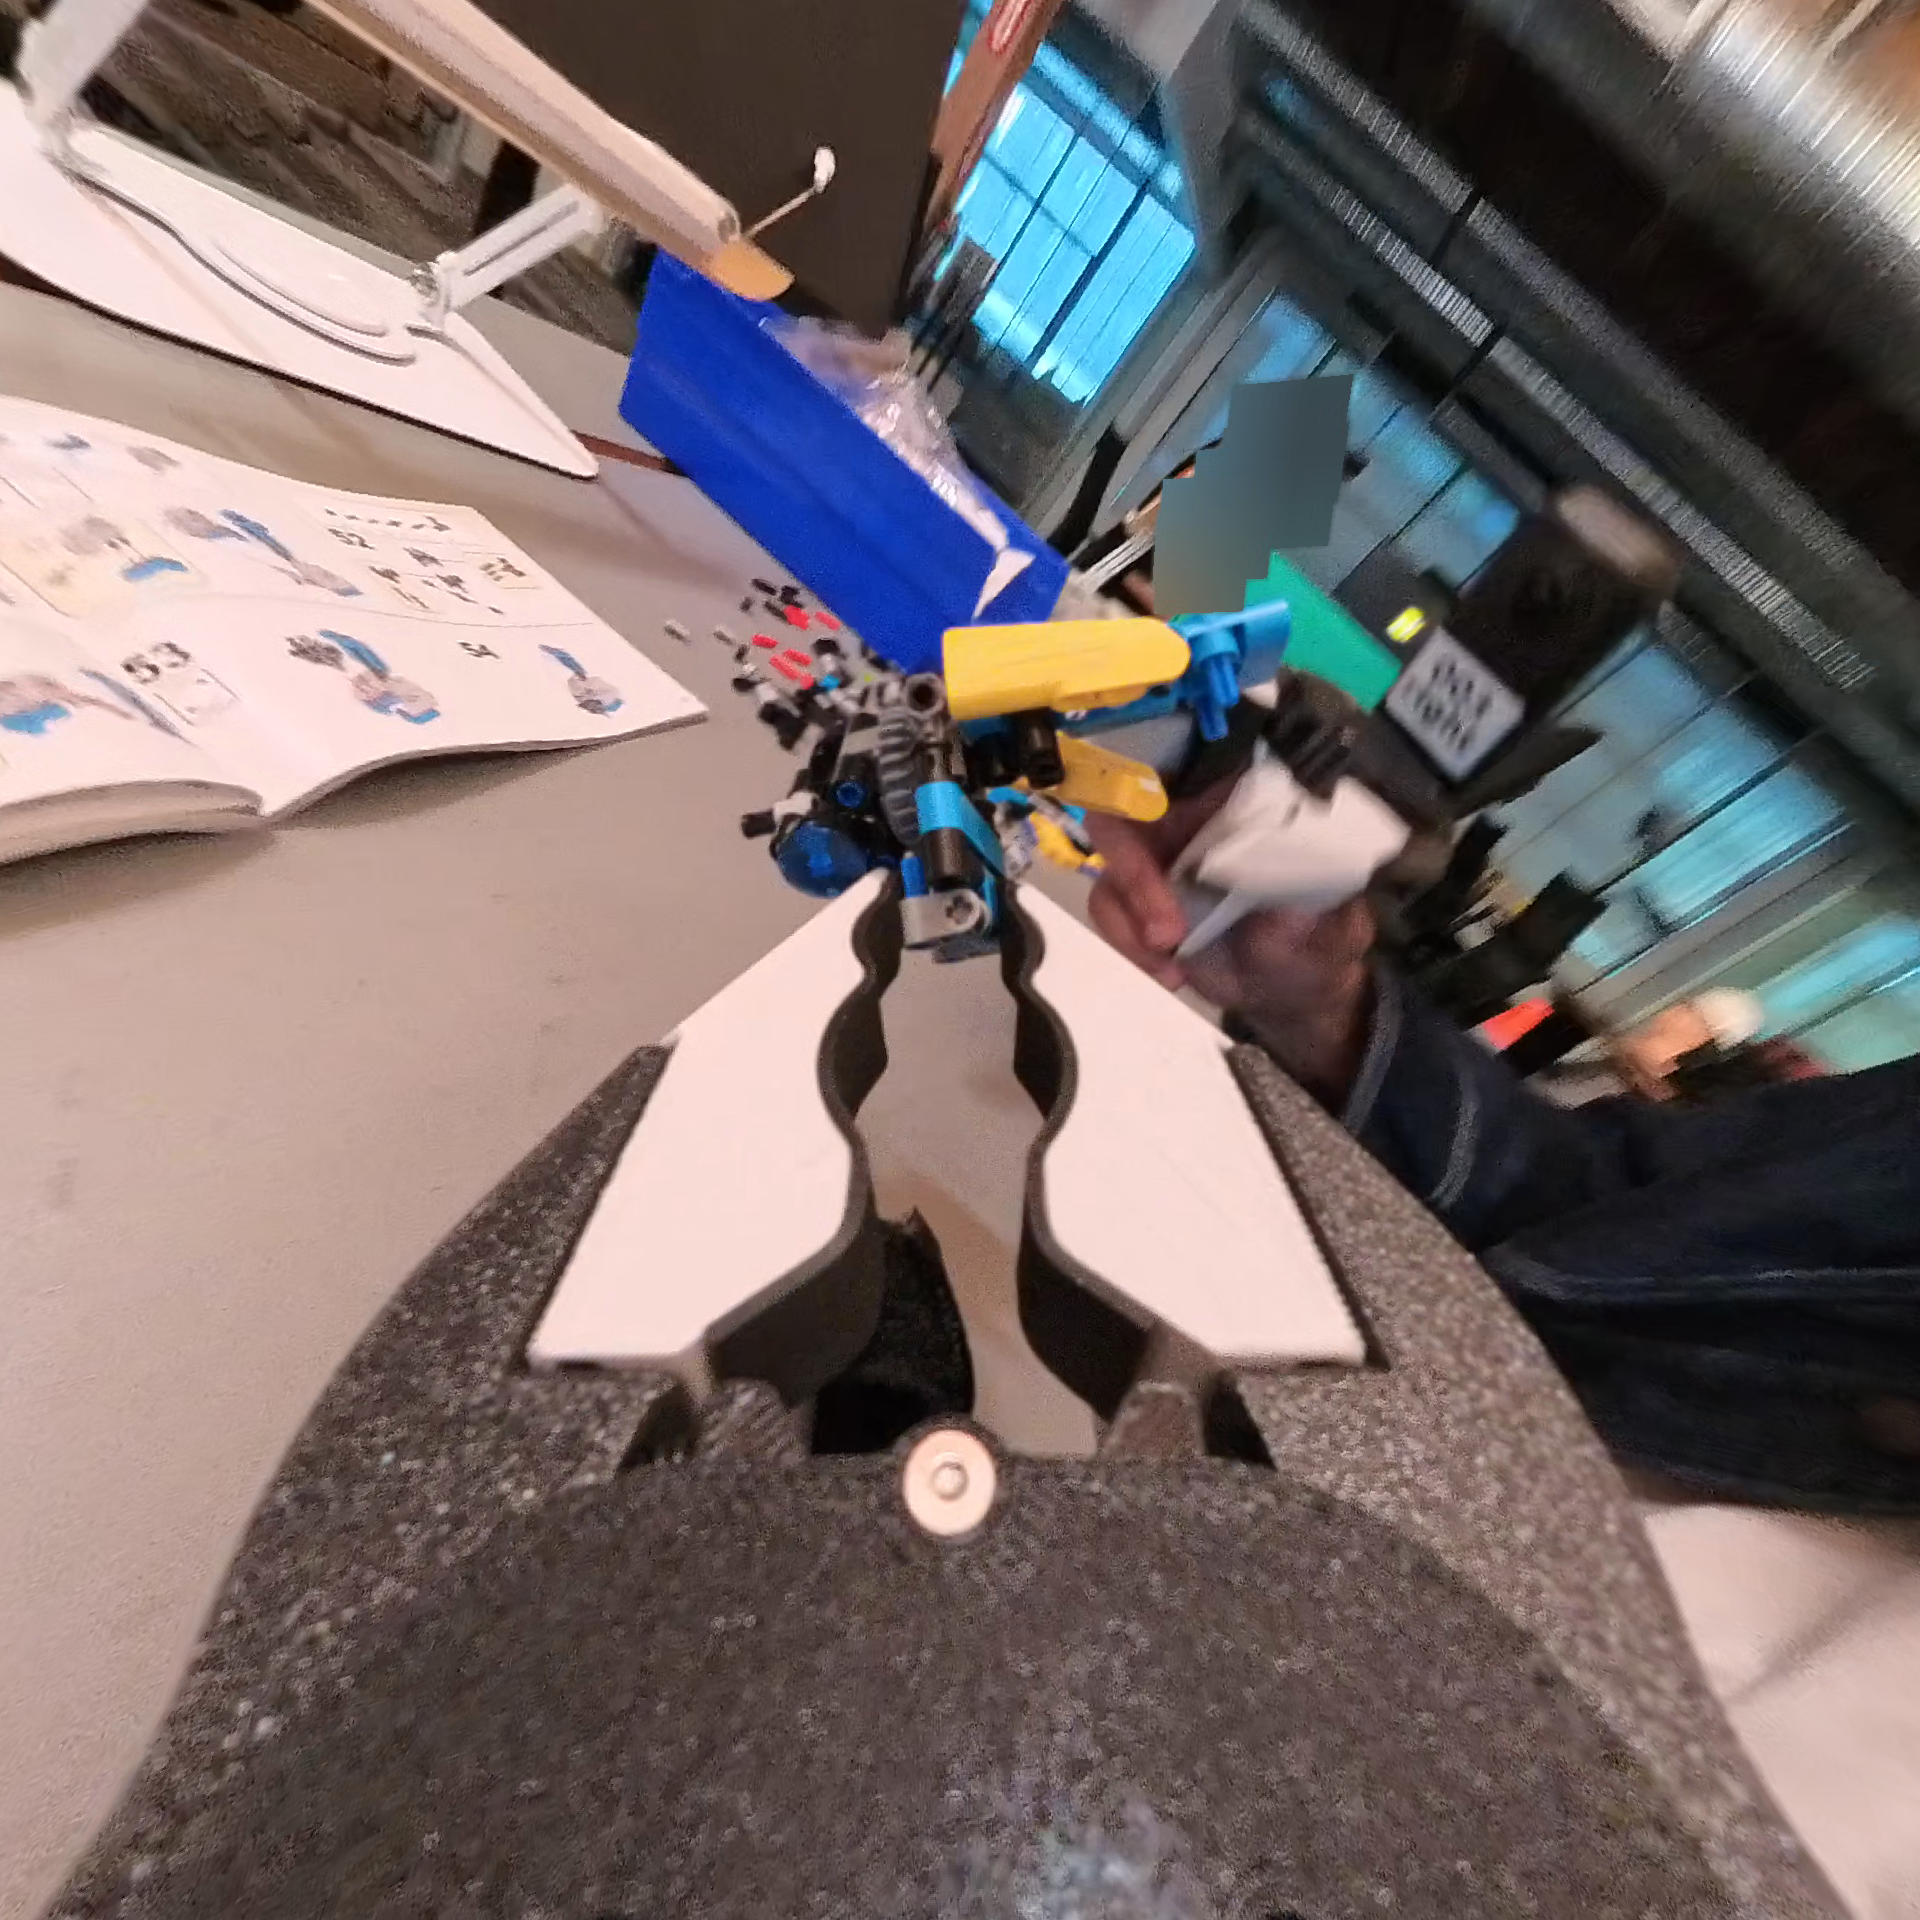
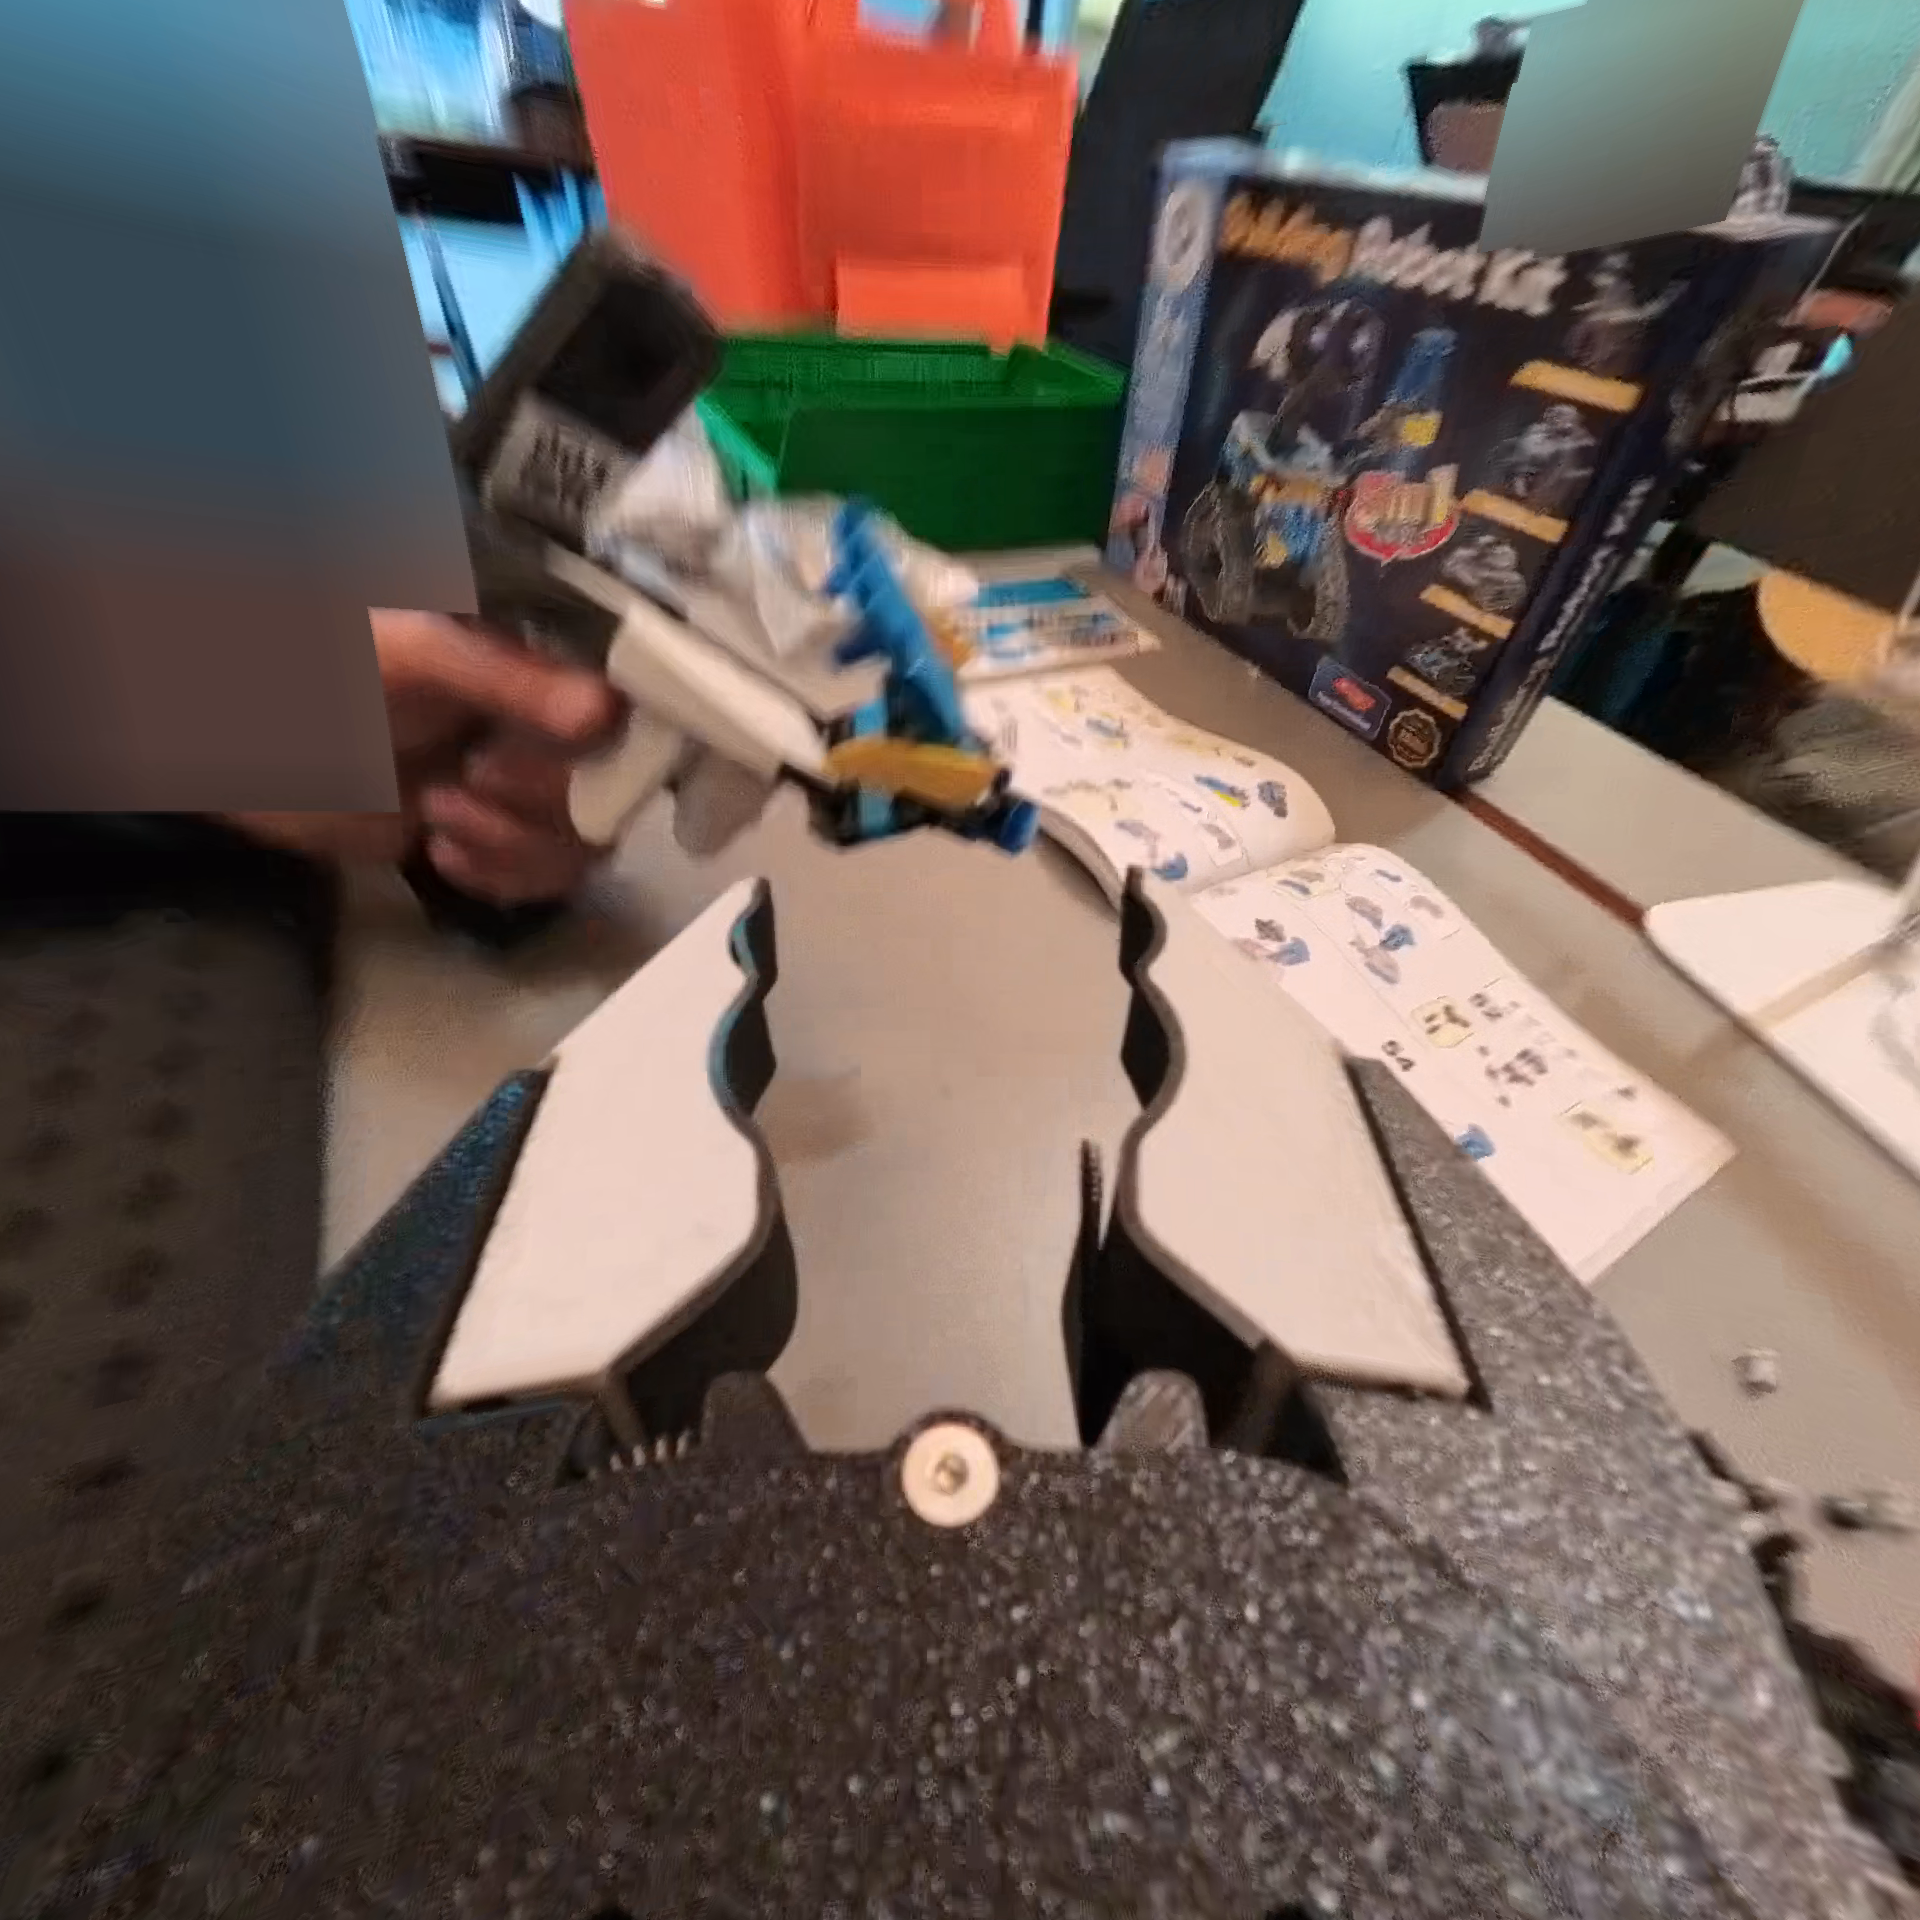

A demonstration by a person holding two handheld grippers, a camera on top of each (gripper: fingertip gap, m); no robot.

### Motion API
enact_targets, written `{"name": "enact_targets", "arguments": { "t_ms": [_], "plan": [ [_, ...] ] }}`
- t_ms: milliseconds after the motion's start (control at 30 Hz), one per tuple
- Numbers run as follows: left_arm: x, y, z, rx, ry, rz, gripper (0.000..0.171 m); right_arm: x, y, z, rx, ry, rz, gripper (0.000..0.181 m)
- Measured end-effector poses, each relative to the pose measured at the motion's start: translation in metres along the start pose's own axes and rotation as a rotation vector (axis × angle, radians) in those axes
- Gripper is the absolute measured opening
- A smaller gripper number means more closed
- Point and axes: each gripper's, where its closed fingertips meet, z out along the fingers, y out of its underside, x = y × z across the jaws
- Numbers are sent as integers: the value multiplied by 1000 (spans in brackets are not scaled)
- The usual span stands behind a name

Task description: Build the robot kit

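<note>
Your left gripper (image 1: 948,904) is clenched on the blue-and-yellow plastic brick model (image 1: 997,758), held above the grey table (image 1: 364,1039) beside the open instruction booklet (image 1: 312,644). Your right gripper (image 2: 945,914) hangs spread wide, empty, near the booklet.

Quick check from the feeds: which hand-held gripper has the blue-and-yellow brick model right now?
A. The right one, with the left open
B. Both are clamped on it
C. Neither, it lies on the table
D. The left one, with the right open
D: the left hand-held gripper is closed on the base of the brick model, which is lifted off the grey table, while the right hand-held gripper stands wide apart and empty.
</note>
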Motion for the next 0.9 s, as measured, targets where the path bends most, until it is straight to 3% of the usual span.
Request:
{"name": "enact_targets", "arguments": {
  "t_ms": [100, 200, 467, 767, 900],
  "plan": [
    [6, 4, 1, -13, 73, -79, 18, -15, 8, 16, -88, 93, -236, 67],
    [14, 7, 3, -15, 153, -158, 18, -25, 12, 28, -130, 84, -276, 69],
    [25, 6, 2, 5, 304, -325, 17, -20, -6, 20, -45, 135, -288, 44],
    [29, 3, 1, 28, 371, -390, 17, -24, -10, 19, -14, 120, -283, 46],
    [32, -3, -4, 55, 405, -413, 17, -26, -21, 12, 55, 38, -114, 46]
  ]
}}
